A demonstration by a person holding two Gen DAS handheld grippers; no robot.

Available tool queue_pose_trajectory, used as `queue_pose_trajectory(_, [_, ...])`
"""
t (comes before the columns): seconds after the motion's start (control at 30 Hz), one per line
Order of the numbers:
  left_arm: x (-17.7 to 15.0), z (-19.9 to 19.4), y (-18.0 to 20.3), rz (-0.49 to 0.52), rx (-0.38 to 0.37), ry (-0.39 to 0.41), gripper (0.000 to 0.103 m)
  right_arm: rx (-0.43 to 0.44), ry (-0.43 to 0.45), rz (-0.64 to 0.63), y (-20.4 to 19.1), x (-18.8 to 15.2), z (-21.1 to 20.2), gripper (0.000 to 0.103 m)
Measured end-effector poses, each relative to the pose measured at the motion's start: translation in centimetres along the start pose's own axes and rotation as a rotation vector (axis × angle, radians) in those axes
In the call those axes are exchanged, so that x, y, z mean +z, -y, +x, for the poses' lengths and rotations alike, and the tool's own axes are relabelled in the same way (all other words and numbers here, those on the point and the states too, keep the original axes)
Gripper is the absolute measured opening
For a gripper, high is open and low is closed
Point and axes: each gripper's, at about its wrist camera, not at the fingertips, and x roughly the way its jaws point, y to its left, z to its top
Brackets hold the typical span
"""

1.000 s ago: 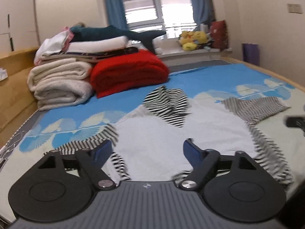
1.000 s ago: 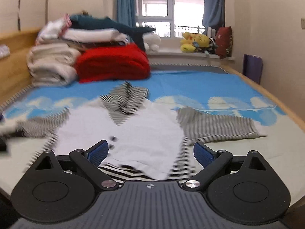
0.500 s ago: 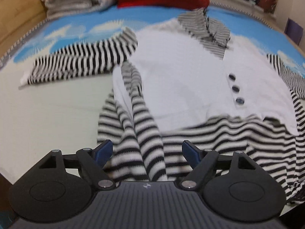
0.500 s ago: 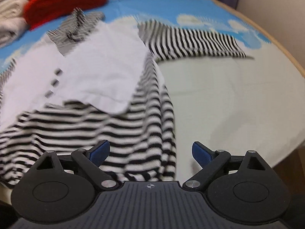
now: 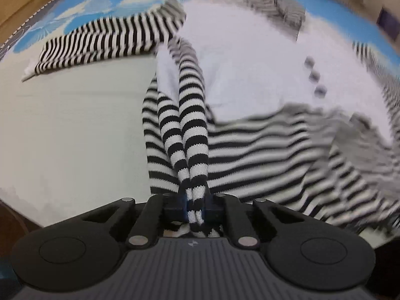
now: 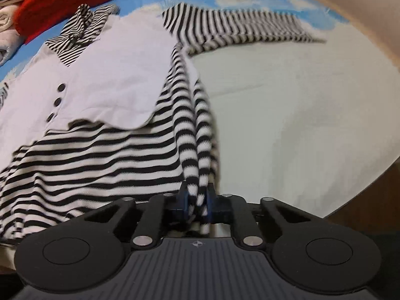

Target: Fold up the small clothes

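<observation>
A small striped top [image 5: 250, 57] [image 6: 112, 70] with a white front panel, three dark buttons [image 6: 57, 101] and black-and-white sleeves lies flat on the bed. My left gripper [image 5: 195, 206] is closing its jaws on the bunched striped hem at the garment's left bottom corner, with the cloth pinched between the blue pads. In the right wrist view, my right gripper [image 6: 196, 203] is closing likewise on the hem at the right bottom corner. One sleeve [image 5: 105, 42] stretches out left, the other sleeve [image 6: 240, 27] right.
The bed sheet [image 6: 287, 105] is pale green near me and blue further off. A red folded blanket [image 6: 65, 0] and cream folded towels [image 6: 5, 30] sit at the head end. The wooden bed frame [image 5: 22, 2] runs along the left; the bed's near edge lies just under both grippers.
Both grippers dropped toward the hem and tilted downward, then went from wide open to pinching the striped fabric at each bottom corner.
</observation>
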Motion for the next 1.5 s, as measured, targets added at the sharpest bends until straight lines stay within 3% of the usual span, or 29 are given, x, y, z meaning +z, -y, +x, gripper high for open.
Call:
queue_pose_trajectory(0.1, [0.1,-0.1,0.1,0.022,0.006,-0.006,0.013,-0.028,-0.030,-0.020,-0.1,-0.2,0.5,0.014])
queue_pose_trajectory(0.17, [0.2,-1.3,0.1,0.018,0.010,0.031,0.021,-0.066,0.011,-0.062,-0.8,-0.2,-0.3,0.029])
queue_pose_trajectory(0.3, [0.5,-4.4,1.2,0.067,0.027,0.211,0.027,-0.055,0.135,-0.061,-1.0,0.3,-2.8,0.047])
queue_pose_trajectory(0.37, [0.4,-5.0,1.8,0.105,0.003,0.259,0.027,-0.038,0.168,-0.062,-0.8,0.5,-3.3,0.056])
queue_pose_trajectory(0.4, [0.4,-4.9,2.2,0.117,-0.016,0.256,0.027,-0.040,0.159,-0.071,-0.8,0.4,-3.1,0.057])
queue_pose_trajectory(0.47, [0.2,-3.6,2.6,0.124,-0.035,0.198,0.029,-0.037,0.060,-0.072,-0.7,0.2,-1.6,0.064])
queue_pose_trajectory(0.53, [-0.1,-1.4,2.4,0.119,-0.024,0.066,0.032,-0.033,-0.088,-0.054,-0.3,-0.5,0.5,0.062])
queue_pose_trajectory(0.6, [-0.3,-1.0,1.9,0.092,-0.010,0.041,0.032,-0.041,-0.068,-0.038,0.1,-0.5,0.2,0.066])
queue_pose_trajectory(0.7, [0.1,-2.4,1.4,0.051,-0.039,0.102,0.038,-0.053,0.022,-0.096,-0.7,-0.1,-1.7,0.064])
queue_pose_trajectory(0.8, [0.0,-4.0,1.5,0.025,-0.017,0.167,0.049,-0.027,0.101,-0.111,-1.2,0.0,-3.3,0.064])
queue_pose_trajectory(1.07, [1.6,-10.6,1.3,-0.016,-0.029,0.347,0.053,0.040,0.247,-0.091,-1.0,0.7,-6.8,0.066])
queue_pose_trajectory(1.17, [2.5,-12.1,1.4,0.003,-0.032,0.430,0.053,0.054,0.278,-0.059,-1.1,1.1,-7.5,0.066])
queue_pose_trajectory(1.3, [4.8,-11.6,0.8,0.045,-0.024,0.475,0.048,0.063,0.309,-0.046,-1.7,1.3,-8.0,0.066])
queue_pose_trajectory(1.37, [6.5,-11.2,0.2,0.062,-0.024,0.481,0.041,0.068,0.322,-0.062,-2.3,1.3,-8.1,0.066])
queue_pose_trajectory(1.5, [11.4,-10.6,-1.7,0.067,-0.040,0.541,0.038,0.061,0.384,-0.111,-3.0,1.4,-8.4,0.066])
